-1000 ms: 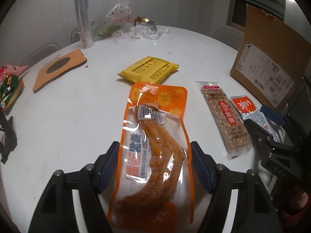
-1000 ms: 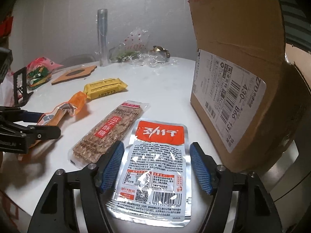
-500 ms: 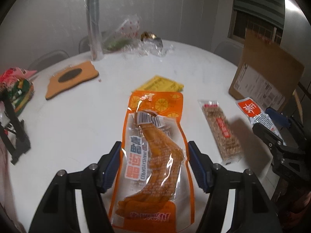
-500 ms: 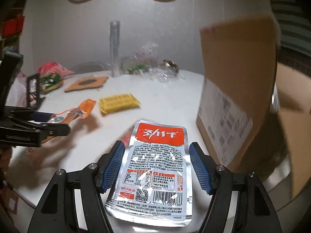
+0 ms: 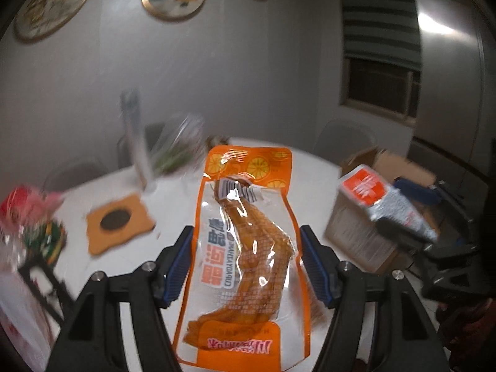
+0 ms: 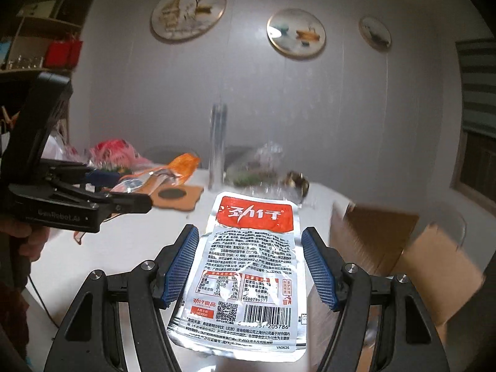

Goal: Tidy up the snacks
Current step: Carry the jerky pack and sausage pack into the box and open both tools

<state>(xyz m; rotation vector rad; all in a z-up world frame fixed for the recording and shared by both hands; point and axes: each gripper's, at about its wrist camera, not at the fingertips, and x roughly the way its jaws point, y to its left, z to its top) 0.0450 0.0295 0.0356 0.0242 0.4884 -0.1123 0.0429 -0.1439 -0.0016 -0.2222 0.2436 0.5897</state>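
Left wrist view: left gripper (image 5: 245, 263) clamps the orange pouch (image 5: 248, 235) aloft, right gripper (image 6: 249, 266) clamps the silver packet (image 6: 248, 266), probably bound for the cardboard box (image 6: 403, 248).

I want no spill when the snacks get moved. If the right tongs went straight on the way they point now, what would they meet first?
Probably nothing near. The right tongs, gripping the silver pouch, aim over the white table toward the clear wrappers at its far edge; depth is unclear.
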